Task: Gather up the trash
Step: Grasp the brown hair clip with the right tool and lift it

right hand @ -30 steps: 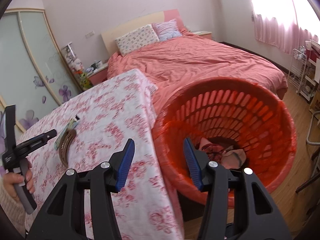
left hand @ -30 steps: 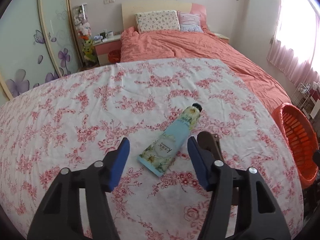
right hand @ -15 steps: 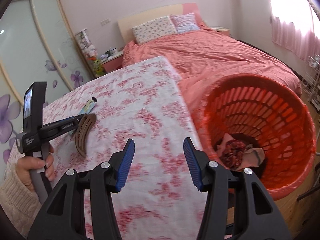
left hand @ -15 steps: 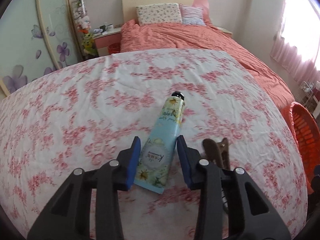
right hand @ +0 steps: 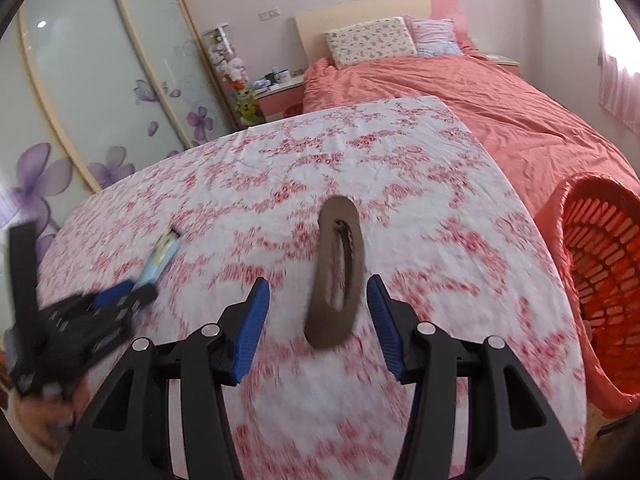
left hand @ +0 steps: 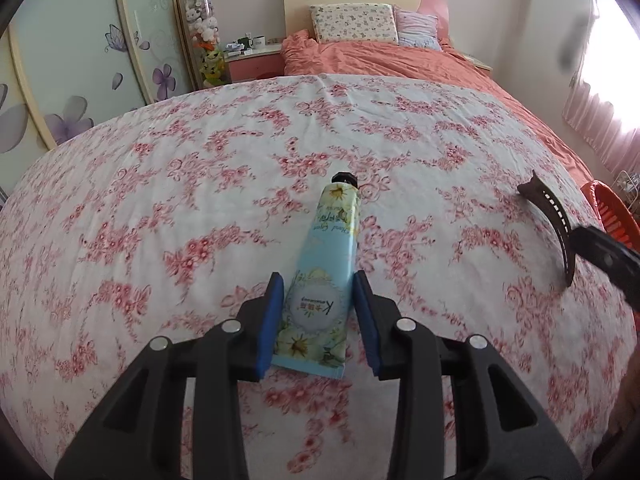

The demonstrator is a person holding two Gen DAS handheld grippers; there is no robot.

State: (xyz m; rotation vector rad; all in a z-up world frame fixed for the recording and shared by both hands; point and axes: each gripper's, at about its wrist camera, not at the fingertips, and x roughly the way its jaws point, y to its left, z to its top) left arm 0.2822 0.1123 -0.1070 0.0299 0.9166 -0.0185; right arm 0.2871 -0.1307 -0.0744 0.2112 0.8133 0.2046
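Observation:
A light-blue hand cream tube (left hand: 328,264) with a black cap lies on the floral tablecloth (left hand: 192,200), cap pointing away. My left gripper (left hand: 318,284) is shut on its lower end, both blue pads against its sides. In the right wrist view, the same gripper (right hand: 120,300) shows blurred at the left with the tube (right hand: 162,256) sticking out of it. A brown oval hair clip (right hand: 338,276) lies on the cloth (right hand: 400,160) between the spread fingers of my open right gripper (right hand: 318,282), untouched by either pad. The clip (left hand: 548,216) also shows at the right of the left wrist view.
An orange slatted basket (right hand: 600,272) stands off the table's right edge, its rim (left hand: 612,208) just visible in the left wrist view. Behind the table are a bed with a coral cover (right hand: 480,100), a nightstand (right hand: 280,92) and flowered sliding doors (right hand: 100,100).
My left gripper moved forward over the tube and closed on it. My right gripper swung left from above the basket to over the table, bringing the hair clip between its fingers.

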